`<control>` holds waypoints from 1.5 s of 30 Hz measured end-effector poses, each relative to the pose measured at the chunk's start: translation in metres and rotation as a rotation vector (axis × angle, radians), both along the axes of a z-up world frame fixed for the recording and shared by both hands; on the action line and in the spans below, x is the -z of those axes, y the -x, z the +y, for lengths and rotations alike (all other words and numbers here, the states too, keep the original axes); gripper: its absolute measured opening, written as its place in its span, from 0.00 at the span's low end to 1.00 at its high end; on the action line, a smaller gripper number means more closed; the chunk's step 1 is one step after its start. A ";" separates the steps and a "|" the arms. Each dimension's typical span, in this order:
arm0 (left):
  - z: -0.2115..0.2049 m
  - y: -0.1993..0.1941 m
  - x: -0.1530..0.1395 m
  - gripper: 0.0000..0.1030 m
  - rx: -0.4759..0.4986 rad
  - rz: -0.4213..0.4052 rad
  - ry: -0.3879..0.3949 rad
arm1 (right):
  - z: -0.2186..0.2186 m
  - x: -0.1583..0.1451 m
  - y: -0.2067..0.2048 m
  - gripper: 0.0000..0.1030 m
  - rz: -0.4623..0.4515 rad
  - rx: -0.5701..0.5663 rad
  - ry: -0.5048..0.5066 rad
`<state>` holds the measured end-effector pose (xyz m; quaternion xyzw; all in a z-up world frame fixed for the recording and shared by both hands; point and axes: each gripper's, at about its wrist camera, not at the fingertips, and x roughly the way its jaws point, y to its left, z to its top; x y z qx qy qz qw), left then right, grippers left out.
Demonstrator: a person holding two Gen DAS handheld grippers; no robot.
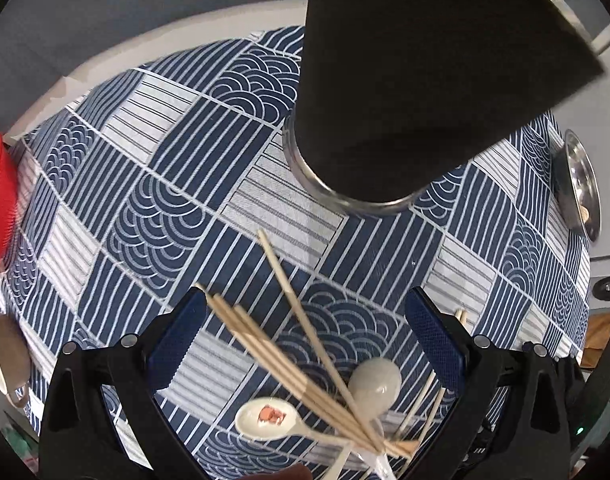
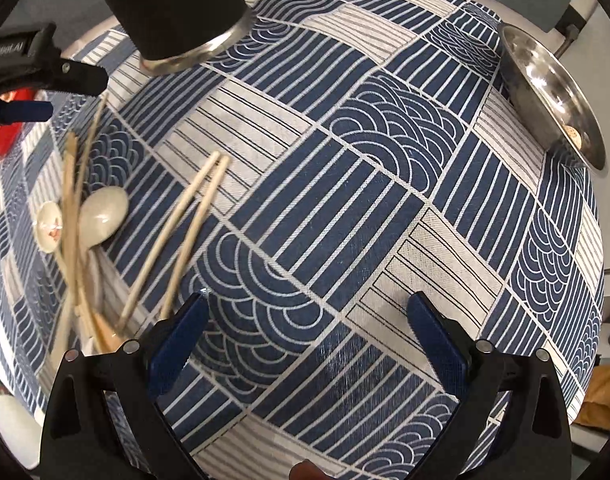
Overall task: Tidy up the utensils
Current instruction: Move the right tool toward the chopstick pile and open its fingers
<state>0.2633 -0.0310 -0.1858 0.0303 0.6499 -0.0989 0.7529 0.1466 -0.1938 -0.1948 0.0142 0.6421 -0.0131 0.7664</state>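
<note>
Left gripper (image 1: 305, 320) spread wide, gripping nothing, poised over bundled chopsticks (image 1: 289, 364) crossing two white spoons (image 1: 375, 382) on patterned cloth (image 1: 153, 184); tall black cup (image 1: 385, 120) beyond. Right gripper (image 2: 307, 322) likewise agape and empty above bare cloth; chopstick pair (image 2: 177, 232) just left, spoons further left, steel dish (image 2: 553, 92) far right.

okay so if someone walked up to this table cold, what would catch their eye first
Likely the bold navy and white patchwork tablecloth that covers the whole table. Next, the tall black cup with a metal base standing at the far side, and the messy heap of wooden chopsticks crossed over two white ceramic spoons near the left gripper, which is open above them. A steel dish sits at the far right edge.
</note>
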 end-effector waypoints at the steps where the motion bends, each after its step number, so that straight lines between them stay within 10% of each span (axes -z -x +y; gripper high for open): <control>1: -0.001 -0.003 0.003 0.94 -0.001 0.006 0.004 | 0.002 0.000 -0.001 0.93 -0.008 -0.005 0.003; 13: 0.000 -0.003 0.041 0.94 -0.004 0.045 -0.101 | -0.016 -0.006 -0.015 0.92 0.006 0.125 -0.167; 19: 0.000 -0.003 0.042 0.96 -0.012 0.041 -0.100 | 0.006 0.001 -0.025 0.92 0.010 0.071 0.004; 32: -0.013 -0.034 0.046 0.91 0.007 0.112 -0.113 | 0.016 0.006 0.000 0.93 -0.002 0.023 0.004; 39: -0.010 -0.044 0.027 0.12 0.053 0.068 -0.086 | -0.001 -0.014 0.015 0.03 -0.001 -0.019 0.021; 45: 0.017 -0.050 0.026 0.04 -0.011 0.097 -0.019 | -0.031 -0.016 0.022 0.00 0.026 0.029 -0.080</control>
